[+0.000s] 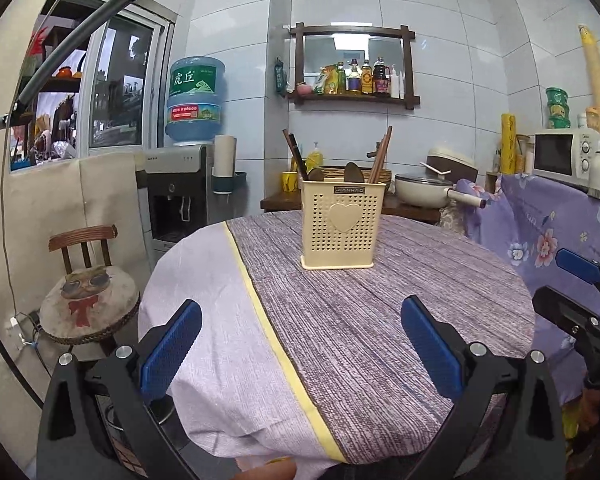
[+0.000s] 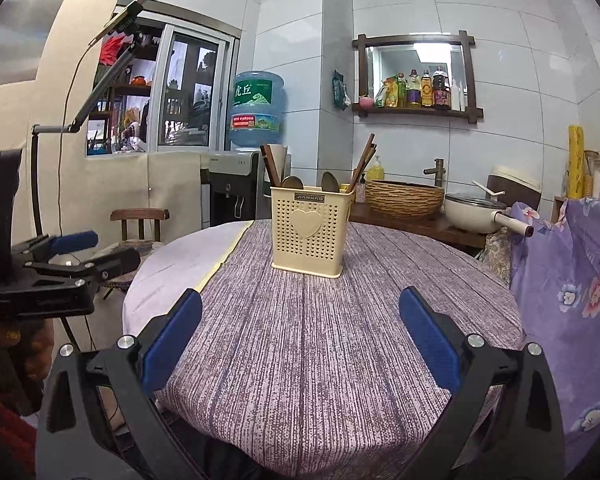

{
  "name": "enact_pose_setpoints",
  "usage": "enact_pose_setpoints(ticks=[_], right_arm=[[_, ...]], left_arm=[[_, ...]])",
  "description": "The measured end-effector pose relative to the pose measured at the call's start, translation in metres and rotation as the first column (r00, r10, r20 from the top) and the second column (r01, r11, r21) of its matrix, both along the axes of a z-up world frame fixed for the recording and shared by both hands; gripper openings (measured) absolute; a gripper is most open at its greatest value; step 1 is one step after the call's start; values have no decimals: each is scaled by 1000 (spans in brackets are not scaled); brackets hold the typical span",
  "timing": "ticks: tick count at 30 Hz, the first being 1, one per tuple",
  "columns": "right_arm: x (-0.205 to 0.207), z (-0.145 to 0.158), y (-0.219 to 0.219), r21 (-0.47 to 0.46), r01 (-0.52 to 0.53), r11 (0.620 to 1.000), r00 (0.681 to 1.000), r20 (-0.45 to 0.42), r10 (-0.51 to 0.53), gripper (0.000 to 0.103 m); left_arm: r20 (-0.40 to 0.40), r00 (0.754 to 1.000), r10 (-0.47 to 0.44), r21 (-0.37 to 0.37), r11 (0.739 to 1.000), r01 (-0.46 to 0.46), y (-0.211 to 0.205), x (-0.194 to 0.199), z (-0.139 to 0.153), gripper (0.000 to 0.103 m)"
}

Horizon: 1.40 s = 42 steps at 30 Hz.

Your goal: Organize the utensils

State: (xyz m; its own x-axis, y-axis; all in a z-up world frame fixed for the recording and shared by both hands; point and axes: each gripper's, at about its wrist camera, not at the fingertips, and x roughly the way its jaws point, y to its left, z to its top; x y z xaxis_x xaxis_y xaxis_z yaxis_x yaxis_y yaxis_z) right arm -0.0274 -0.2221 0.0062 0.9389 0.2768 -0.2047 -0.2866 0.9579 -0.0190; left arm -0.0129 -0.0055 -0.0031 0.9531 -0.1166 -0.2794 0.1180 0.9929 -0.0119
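A cream perforated utensil holder (image 1: 342,224) with a heart on its front stands upright on the round table (image 1: 340,320); it also shows in the right wrist view (image 2: 310,230). Dark chopsticks (image 1: 295,154) lean at its left, brown chopsticks (image 1: 380,156) at its right, and spoon ends (image 1: 353,172) stick up between them. My left gripper (image 1: 300,346) is open and empty, low over the near table edge. My right gripper (image 2: 300,338) is open and empty, short of the holder. Each gripper shows at the edge of the other's view.
The table has a purple-grey striped cloth (image 2: 320,340) with a pale panel and yellow stripe (image 1: 276,344) on the left. A wooden chair (image 1: 88,280) stands at the left. A flowered purple cover (image 2: 572,280) hangs at the right. A counter with a pan (image 1: 424,190) and a basket (image 2: 404,198) lies behind.
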Motion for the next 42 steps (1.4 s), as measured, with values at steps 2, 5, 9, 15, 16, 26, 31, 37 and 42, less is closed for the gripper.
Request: enact_pose_setpoints(ticks=[2, 5, 9, 15, 16, 26, 31, 37, 42], right_arm=[[2, 1, -1, 8, 1, 1000, 1000, 2, -1, 97], [4, -1, -1, 4, 3, 1000, 1000, -9, -3, 97], [5, -3, -1, 1, 1, 1000, 1000, -15, -1, 97], [7, -4, 1, -3, 2, 1000, 1000, -20, -3, 97], [7, -4, 0, -3, 3, 1000, 1000, -21, -3, 97], [8, -5, 2, -9, 0, 1000, 1000, -26, 0, 97], [8, -6, 1, -9, 0, 1000, 1000, -28, 0, 97], [9, -7, 1, -7, -1, 1000, 1000, -31, 0, 97], [10, -7, 3, -10, -2, 1000, 999, -32, 2, 97]], left_arm=[[1, 1000, -1, -16, 1000, 1, 2, 0, 0, 98], [-2, 1000, -1, -39, 999, 1, 5, 0, -1, 98], [3, 1000, 16, -27, 1000, -15, 6, -1, -2, 98], [-4, 1000, 8, -31, 999, -9, 5, -1, -3, 98], [-5, 1000, 7, -31, 999, -8, 5, -1, -3, 98], [-7, 1000, 4, -26, 1000, -5, 3, -1, -5, 98], [-9, 1000, 0, -24, 1000, 0, 2, -2, -6, 98], [-10, 1000, -1, -24, 1000, 1, 1, -2, -5, 98], [-12, 1000, -2, -23, 1000, 1, 0, -4, -5, 98]])
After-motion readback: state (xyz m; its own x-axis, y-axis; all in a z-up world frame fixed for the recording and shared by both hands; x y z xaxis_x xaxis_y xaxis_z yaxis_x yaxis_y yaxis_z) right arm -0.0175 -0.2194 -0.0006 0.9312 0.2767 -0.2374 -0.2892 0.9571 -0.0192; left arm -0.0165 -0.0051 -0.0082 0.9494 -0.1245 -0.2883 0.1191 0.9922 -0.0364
